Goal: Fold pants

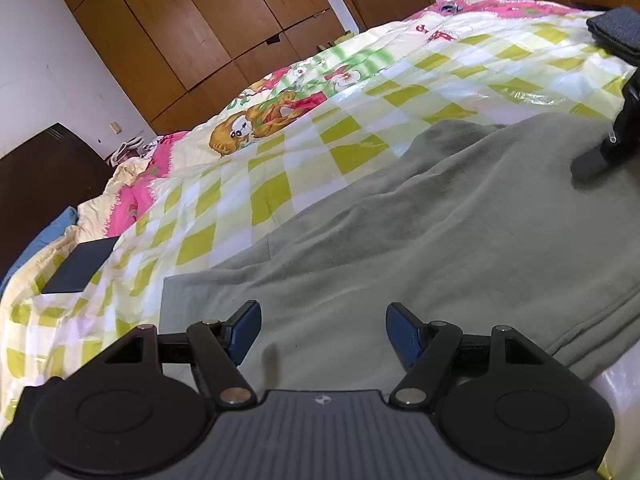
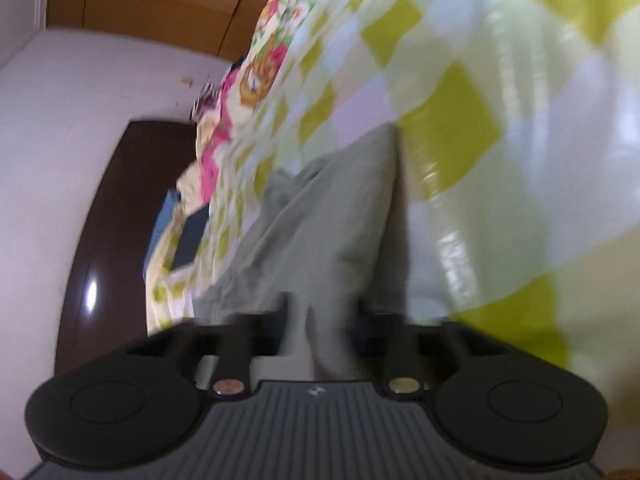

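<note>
Left gripper fingers apart over pants on bed. Right gripper clamped on pants; thin bite, likely slipping when lifted.

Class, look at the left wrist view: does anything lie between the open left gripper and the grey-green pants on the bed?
Nothing visible does. The left gripper is open directly over the pants, with only bare cloth between its fingers.

Black left gripper, blue pads (silver rivets)
</note>
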